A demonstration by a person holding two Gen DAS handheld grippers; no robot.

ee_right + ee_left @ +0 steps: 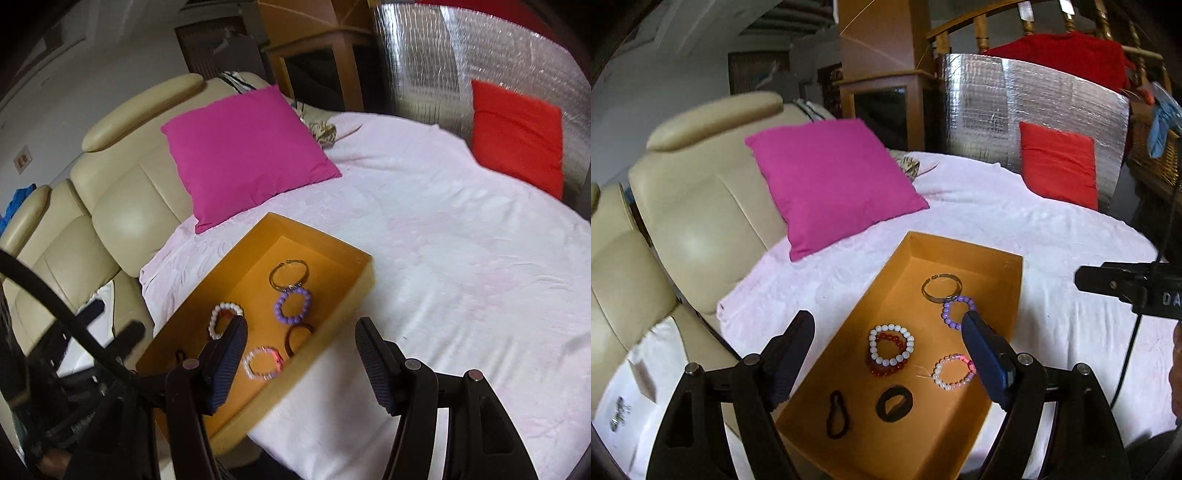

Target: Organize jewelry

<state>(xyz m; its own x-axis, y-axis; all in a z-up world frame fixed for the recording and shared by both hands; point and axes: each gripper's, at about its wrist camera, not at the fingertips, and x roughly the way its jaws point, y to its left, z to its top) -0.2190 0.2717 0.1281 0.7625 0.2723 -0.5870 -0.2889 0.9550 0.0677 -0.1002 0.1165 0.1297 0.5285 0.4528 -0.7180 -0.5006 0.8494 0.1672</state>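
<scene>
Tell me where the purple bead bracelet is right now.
The purple bead bracelet lies inside the orange box, toward its far end, touching the metal bangle just beyond it. In the right wrist view it sits mid-box.

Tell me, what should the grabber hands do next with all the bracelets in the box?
Probably lower the left gripper onto the white bead bracelet and lift it off the red bead bracelet. Both grippers are open and hold nothing; every piece seen already lies in the orange box, and those two overlap, so separating them looks like the tidying left.
</scene>
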